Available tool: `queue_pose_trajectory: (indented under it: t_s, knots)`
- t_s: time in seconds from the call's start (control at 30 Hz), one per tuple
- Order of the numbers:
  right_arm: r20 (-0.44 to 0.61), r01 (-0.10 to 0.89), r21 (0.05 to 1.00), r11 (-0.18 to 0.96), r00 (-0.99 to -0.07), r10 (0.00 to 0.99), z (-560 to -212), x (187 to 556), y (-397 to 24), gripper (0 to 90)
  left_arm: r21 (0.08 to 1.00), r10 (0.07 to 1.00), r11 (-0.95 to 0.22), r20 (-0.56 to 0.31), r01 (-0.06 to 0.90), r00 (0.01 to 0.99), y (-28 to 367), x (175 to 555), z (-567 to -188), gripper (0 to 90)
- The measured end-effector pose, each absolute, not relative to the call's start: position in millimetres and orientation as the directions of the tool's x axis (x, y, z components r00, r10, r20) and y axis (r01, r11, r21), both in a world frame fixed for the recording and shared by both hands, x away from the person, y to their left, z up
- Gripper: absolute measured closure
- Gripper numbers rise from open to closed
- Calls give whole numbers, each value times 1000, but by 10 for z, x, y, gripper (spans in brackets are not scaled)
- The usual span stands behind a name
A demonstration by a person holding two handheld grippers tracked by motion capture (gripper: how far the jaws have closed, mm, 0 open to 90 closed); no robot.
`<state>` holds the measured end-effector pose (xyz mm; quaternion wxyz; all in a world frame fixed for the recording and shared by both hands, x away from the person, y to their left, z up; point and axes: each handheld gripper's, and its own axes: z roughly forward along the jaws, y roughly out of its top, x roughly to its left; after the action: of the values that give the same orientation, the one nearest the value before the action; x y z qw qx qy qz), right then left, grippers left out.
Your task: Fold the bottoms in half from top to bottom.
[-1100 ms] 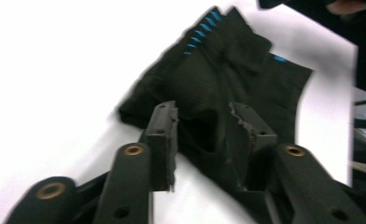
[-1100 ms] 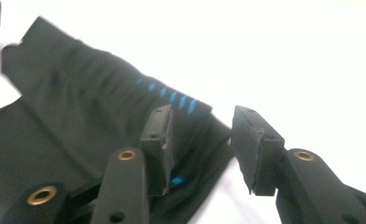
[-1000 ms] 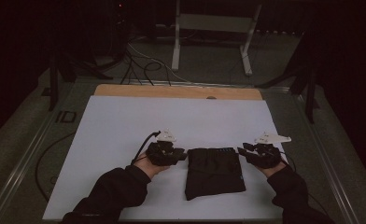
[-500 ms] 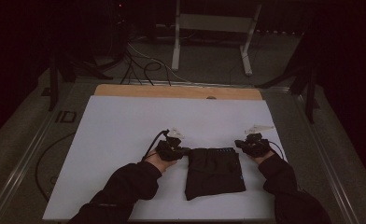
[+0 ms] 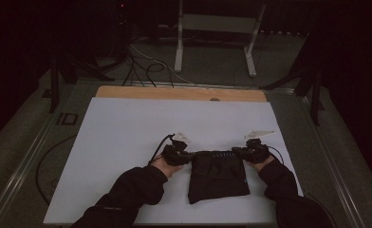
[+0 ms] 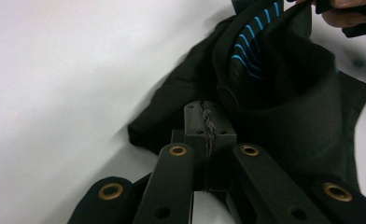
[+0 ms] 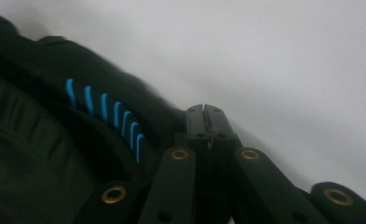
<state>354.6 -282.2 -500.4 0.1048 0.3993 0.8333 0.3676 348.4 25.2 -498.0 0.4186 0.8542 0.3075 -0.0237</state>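
A black garment (image 5: pixel 218 176) with short blue stripes (image 6: pixel 246 44) along its top band lies on the white table sheet (image 5: pixel 127 142), near the front edge. My left gripper (image 5: pixel 190 155) is at its top left corner, and in the left gripper view the gripper (image 6: pixel 208 116) is shut on a thin fold of the black cloth. My right gripper (image 5: pixel 236 152) is at the top right corner. In the right gripper view that gripper (image 7: pixel 204 119) is shut at the cloth's edge beside the blue stripes (image 7: pixel 111 116). The band between them stands slightly raised.
A wooden strip (image 5: pixel 174 92) borders the far side of the white sheet. Beyond it, on the floor, stand a light metal frame (image 5: pixel 217 28) and loose cables (image 5: pixel 146 66). The sheet stretches wide to the left and behind the garment.
Both hands have moved forward and down from the garment's sides to its top corners. Both pairs of jaws have closed there, and the top band has lifted a little.
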Motion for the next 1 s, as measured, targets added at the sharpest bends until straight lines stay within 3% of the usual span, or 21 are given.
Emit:
queue_pose_trajectory:
  t_s: [0.6, 1.0]
  knots:
    - [194, 555, 710, 434, -746, 637, -4922, 3058, -2819, 900, 724, 375, -509, -299, 464, 878, 266, 3128, -4876, 896]
    - [209, 558, 681, 474, -769, 604, -5021, 2862, -2781, 900, 726, 337, -538, -281, 429, 899, 219, 3002, -4918, 893]
